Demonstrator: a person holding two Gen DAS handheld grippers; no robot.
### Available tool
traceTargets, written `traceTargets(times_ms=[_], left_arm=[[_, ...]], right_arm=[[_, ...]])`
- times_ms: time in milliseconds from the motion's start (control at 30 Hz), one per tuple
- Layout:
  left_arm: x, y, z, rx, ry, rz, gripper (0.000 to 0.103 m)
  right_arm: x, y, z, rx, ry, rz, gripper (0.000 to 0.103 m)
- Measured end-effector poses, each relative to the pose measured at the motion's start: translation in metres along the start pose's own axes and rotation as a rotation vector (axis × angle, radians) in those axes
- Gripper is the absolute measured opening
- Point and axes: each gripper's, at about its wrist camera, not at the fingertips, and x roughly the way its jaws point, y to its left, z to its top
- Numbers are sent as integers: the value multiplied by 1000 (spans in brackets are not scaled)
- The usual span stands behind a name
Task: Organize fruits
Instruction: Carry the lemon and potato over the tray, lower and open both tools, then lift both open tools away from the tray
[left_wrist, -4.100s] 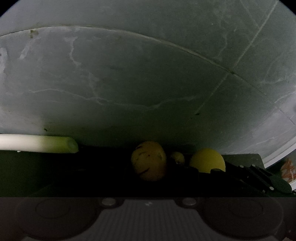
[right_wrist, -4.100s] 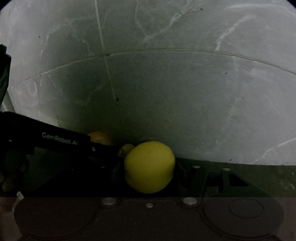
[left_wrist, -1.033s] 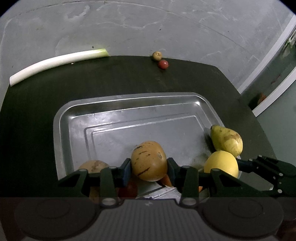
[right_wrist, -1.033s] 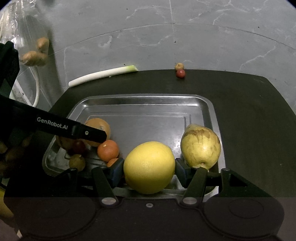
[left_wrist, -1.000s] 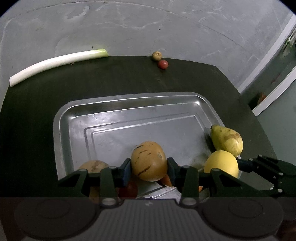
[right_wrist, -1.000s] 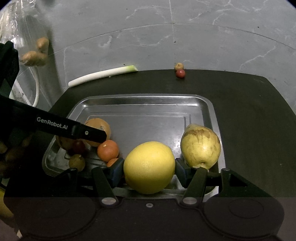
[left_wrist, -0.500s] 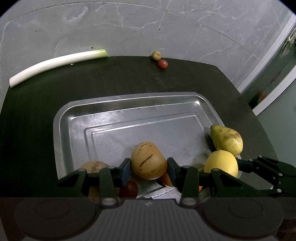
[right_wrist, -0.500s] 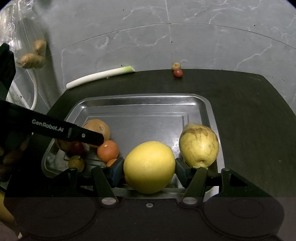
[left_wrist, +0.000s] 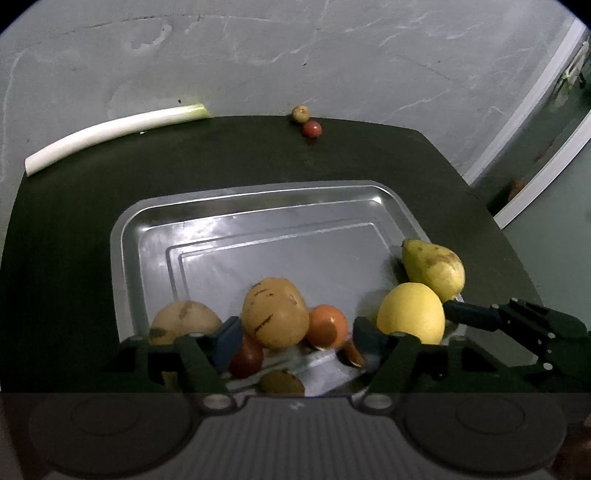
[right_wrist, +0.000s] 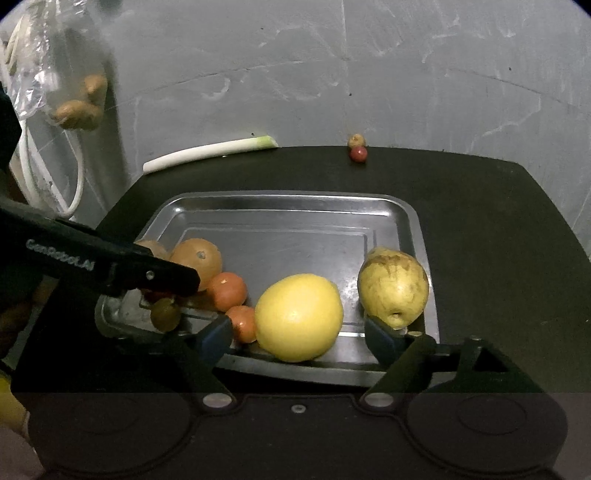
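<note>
The left gripper (left_wrist: 295, 330) has its fingers spread wide, with blue pads on both tips; between them lies a tan striped melon (left_wrist: 275, 313), and a gap shows on each side of it, so the fingers do not press it; the gripper sits low at the near edge of the tray (left_wrist: 258, 206) and looks forward and down over it. Beside the melon are a second tan fruit (left_wrist: 181, 319) on the left, an orange (left_wrist: 328, 326) on the right, and a dark red fruit (left_wrist: 246, 356) in front; a small green one (right_wrist: 165, 314) lies near them.

The right gripper (right_wrist: 301, 338) is also wide open, low at the near rim of the tray; a yellow fruit (right_wrist: 298, 317) rests between its fingers, apart from both pads; it lies in the tray at the near side. A pear (right_wrist: 393, 288) stands just beside the right pad; two tangerines (right_wrist: 227, 291) lie to the left of the yellow fruit; the nearer one seems to touch it.

The tray sits on a dark table (right_wrist: 498, 240); at the far edge of the table lie a leek (right_wrist: 210, 151) and two small fruits (right_wrist: 357, 147), touching each other, well apart from the tray; a clear bag (right_wrist: 48, 81) hangs at the left.
</note>
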Motion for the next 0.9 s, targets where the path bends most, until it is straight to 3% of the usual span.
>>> traceTargets(times_ms=[200, 333, 600, 900], left_arm=[[-17, -8, -8, 73, -25, 7, 89], [-28, -8, -12, 102, -29, 24, 95], [-47, 16, -17, 40, 3, 56, 100], [-63, 41, -26, -22, 25, 115, 101]], right_arm=[[-9, 9, 1, -39, 20, -12, 98], [-9, 17, 3, -62, 55, 1, 101], [-5, 39, 9, -134, 111, 80, 102], [-1, 56, 20, -195, 100, 136, 102]])
